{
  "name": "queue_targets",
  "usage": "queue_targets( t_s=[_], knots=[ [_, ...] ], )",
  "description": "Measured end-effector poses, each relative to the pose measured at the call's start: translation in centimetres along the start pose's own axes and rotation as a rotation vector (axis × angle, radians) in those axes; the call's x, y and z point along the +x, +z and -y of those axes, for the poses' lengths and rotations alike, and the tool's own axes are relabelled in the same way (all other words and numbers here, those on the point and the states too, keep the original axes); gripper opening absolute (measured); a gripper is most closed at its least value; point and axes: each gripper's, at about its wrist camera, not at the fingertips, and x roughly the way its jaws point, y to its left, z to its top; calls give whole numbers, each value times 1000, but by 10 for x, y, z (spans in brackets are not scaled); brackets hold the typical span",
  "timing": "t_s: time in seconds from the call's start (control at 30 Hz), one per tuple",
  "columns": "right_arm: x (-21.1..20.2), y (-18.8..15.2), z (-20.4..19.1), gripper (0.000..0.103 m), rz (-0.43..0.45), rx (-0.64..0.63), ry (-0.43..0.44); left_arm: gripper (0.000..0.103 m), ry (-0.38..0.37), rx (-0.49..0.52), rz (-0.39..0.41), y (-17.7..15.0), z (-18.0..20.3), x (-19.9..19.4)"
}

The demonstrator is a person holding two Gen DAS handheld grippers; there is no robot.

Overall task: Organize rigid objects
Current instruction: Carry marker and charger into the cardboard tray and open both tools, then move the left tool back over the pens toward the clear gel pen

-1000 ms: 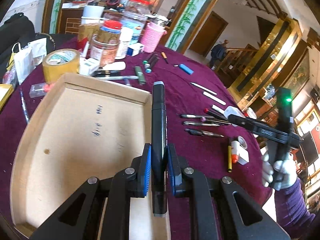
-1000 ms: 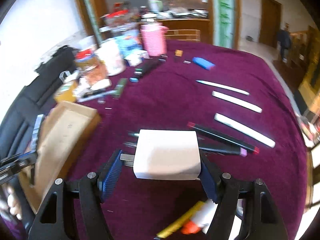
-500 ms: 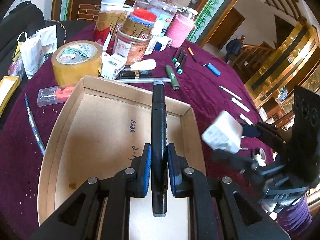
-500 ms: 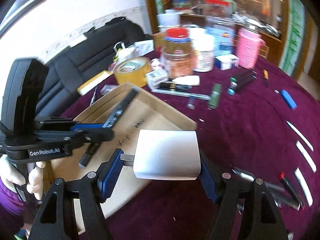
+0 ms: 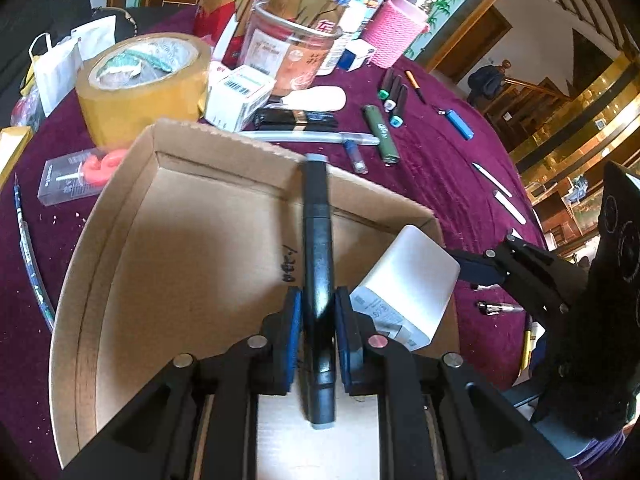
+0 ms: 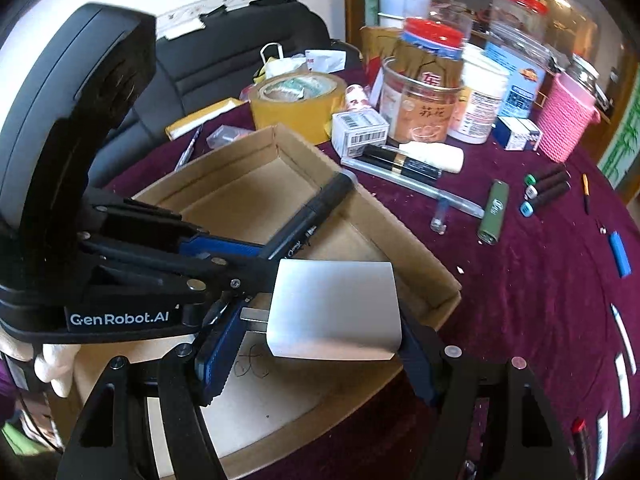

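Note:
My left gripper (image 5: 317,316) is shut on a black marker (image 5: 317,264) and holds it over the open cardboard box (image 5: 180,248). From the right wrist view the left gripper (image 6: 240,256) and the marker (image 6: 316,212) reach over the box (image 6: 400,240) from the left. My right gripper (image 6: 320,344) is shut on a white plug adapter (image 6: 334,312), its metal prongs pointing left, above the box's near right part. The adapter (image 5: 408,288) also shows in the left wrist view, just right of my left fingers.
Beyond the box stand a tape roll (image 5: 144,80), a barcode box (image 5: 240,96), jars (image 5: 296,52) and a pink cup (image 5: 396,36). Pens, markers (image 5: 394,96), a green tube (image 5: 380,132) and a blue lighter (image 5: 460,124) lie on the purple cloth to the right.
Both grippers moved over the box. The right gripper carried the adapter left from the pens to beside the left gripper. The left gripper moved forward and lower with the marker.

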Motion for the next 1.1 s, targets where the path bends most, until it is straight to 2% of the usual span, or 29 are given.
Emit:
queue_targets(
  t_s=[0.03, 0.07, 0.1, 0.17, 0.3, 0.43, 0.6, 0.77, 0.87, 0.97, 1.0, 1.1],
  knots=[
    [3, 0, -1, 77, 0, -9, -8, 16, 2, -7, 1, 0, -2, 0],
    [5, 1, -1, 77, 0, -16, -20, 24, 2, -16, 2, 0, -4, -1],
    [8, 1, -1, 77, -3, -22, -37, 39, -2, -28, 6, -1, -6, -3],
    [12, 1, -1, 78, -6, -26, -74, 54, -13, -41, 20, -1, -9, -7],
    [4, 1, 2, 83, 24, -16, -99, 62, 2, -40, 43, -4, -9, -18],
    [-19, 0, -3, 84, 73, -14, -121, 64, 9, -48, 75, -9, -9, -33],
    [-61, -11, 1, 86, 154, 48, -135, 67, 16, -56, 101, -22, -3, -50],
    [-100, -44, 18, 86, 211, 152, -180, 68, 17, -2, 151, -50, 21, -76],
    [-125, -72, 37, 86, 252, 225, -239, 70, 5, 45, 189, -68, 43, -89],
    [-158, -103, 61, 86, 349, 326, -328, 70, -17, 86, 221, -83, 69, -96],
    [-171, -113, 68, 86, 391, 359, -383, 71, -28, 97, 224, -87, 75, -96],
    [-199, -142, 91, 103, 497, 442, -570, 72, -51, 130, 209, -96, 101, -85]
  ],
)
